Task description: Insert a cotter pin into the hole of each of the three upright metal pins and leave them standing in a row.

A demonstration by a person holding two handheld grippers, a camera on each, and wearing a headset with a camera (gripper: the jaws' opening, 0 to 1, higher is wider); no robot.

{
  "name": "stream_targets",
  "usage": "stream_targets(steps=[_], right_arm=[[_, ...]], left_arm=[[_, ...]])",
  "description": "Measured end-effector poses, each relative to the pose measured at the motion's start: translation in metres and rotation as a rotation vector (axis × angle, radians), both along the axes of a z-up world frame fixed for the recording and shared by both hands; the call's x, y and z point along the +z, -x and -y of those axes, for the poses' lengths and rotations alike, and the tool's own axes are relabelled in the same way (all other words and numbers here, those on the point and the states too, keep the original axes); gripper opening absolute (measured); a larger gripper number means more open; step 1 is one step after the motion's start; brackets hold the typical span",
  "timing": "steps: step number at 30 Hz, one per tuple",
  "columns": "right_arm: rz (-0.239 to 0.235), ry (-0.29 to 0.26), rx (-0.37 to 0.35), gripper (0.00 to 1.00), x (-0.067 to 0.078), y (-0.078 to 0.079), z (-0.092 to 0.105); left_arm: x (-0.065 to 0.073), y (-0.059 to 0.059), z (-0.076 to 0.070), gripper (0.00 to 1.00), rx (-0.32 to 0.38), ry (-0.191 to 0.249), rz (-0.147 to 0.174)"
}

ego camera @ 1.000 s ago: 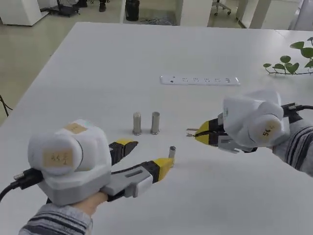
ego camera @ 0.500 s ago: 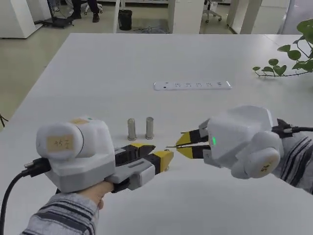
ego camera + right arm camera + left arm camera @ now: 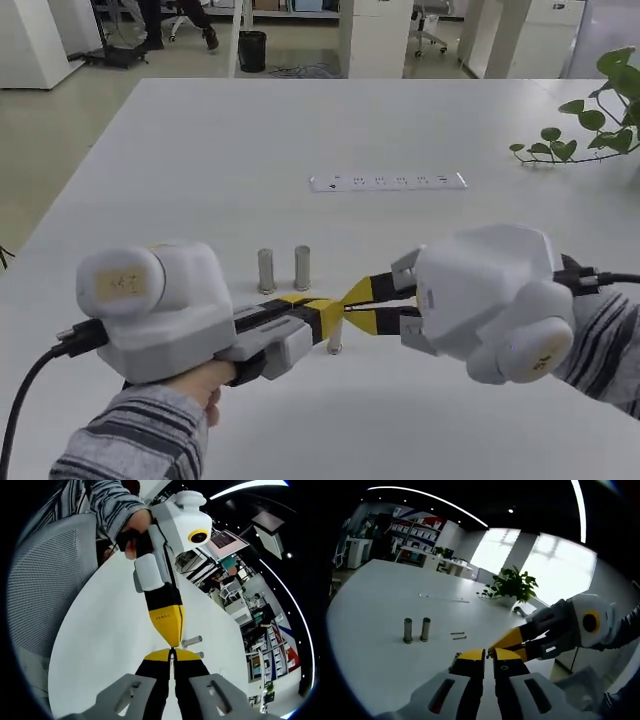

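Between the nearly closed jaws of the left gripper, clamped the 3rd metal pin, with its lower end poking out beneath the yellow tips, probably to steady it upright and keep its hole reachable from the side. Tip to tip with that gripper, from the right, found the right gripper, pinched tight on a thin cotter pin and aimed straight at the clamped pin, apparently to line up the push through the hole; could not make out the hole itself, nor confirm any entry yet. Just beyond the left gripper's tips and slightly to their left, saw the other 2 metal pins upright side by side, close but apart, seemingly placed as the start of the row. Right of those 2, noted 2 spare cotter pins lying flat on the table, likely laid ready for them. Farther ahead of both grippers, spotted a power strip, and off beyond the right gripper a leafy plant.
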State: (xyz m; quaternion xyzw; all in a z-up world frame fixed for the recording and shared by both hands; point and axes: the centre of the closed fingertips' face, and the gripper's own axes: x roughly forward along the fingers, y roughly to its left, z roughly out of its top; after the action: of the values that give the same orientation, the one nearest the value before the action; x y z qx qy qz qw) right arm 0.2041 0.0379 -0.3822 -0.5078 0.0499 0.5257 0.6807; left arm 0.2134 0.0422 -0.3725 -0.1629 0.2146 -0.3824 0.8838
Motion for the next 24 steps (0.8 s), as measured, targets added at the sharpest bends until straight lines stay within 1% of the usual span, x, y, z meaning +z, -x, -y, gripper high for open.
stream_targets(steps=[2,5,8,10,13,17,18,19,20,21,22,23,24], right_arm=[[0.0,-0.007,-0.004,0.0,0.0015,-0.0005,-0.0004],[-0.003,-0.024,-0.014,0.0,0.0048,-0.0011,-0.0013],[0.0,-0.028,-0.017,0.0,0.0065,-0.0013,-0.0016],[-0.001,-0.026,-0.019,0.0,0.0065,-0.0012,-0.0016],[0.001,-0.022,-0.02,0.0,0.0062,-0.0006,-0.0015],[-0.004,-0.03,-0.026,0.0,0.0066,0.0005,-0.0015],[-0.011,-0.022,-0.023,0.0,0.0055,0.0014,-0.0012],[-0.009,-0.018,-0.023,0.0,0.0054,0.0013,-0.0011],[-0.009,-0.019,-0.023,0.0,0.0055,0.0011,-0.0013],[-0.013,-0.02,-0.032,0.0,0.0056,0.0007,-0.0006],[-0.015,-0.023,-0.038,0.0,0.0059,-0.0002,-0.0002],[-0.034,-0.03,-0.046,0.0,0.0057,-0.0003,0.0008],[-0.054,-0.04,-0.054,0.0,0.0051,0.0003,0.0011]], left_arm=[[0.0015,0.0003,0.0011,0.0,-0.004,0.008,0.001],[0.0023,0.0003,0.0019,0.0,-0.006,0.018,-0.003],[0.0027,-0.0004,0.0013,0.0,-0.007,0.024,-0.003],[0.0012,-0.0009,0.0014,0.0,-0.009,0.025,-0.009],[0.0014,-0.0005,0.0017,0.0,-0.015,0.022,-0.004],[0.0013,0.0003,0.0018,0.0,-0.027,0.025,-0.002],[0.0001,0.0015,0.0022,0.0,-0.05,0.002,0.019],[0.0006,0.0017,0.0027,0.0,-0.057,-0.01,0.039],[0.0015,0.0016,0.0028,0.0,-0.07,-0.033,0.075],[0.0029,0.0027,0.0031,0.0,-0.091,-0.065,0.122],[0.0043,0.0034,0.0033,0.0,-0.102,-0.076,0.147],[0.0059,0.0052,0.0042,0.0,-0.122,-0.088,0.173],[0.0055,0.0066,0.0042,0.0,-0.134,-0.103,0.189]])
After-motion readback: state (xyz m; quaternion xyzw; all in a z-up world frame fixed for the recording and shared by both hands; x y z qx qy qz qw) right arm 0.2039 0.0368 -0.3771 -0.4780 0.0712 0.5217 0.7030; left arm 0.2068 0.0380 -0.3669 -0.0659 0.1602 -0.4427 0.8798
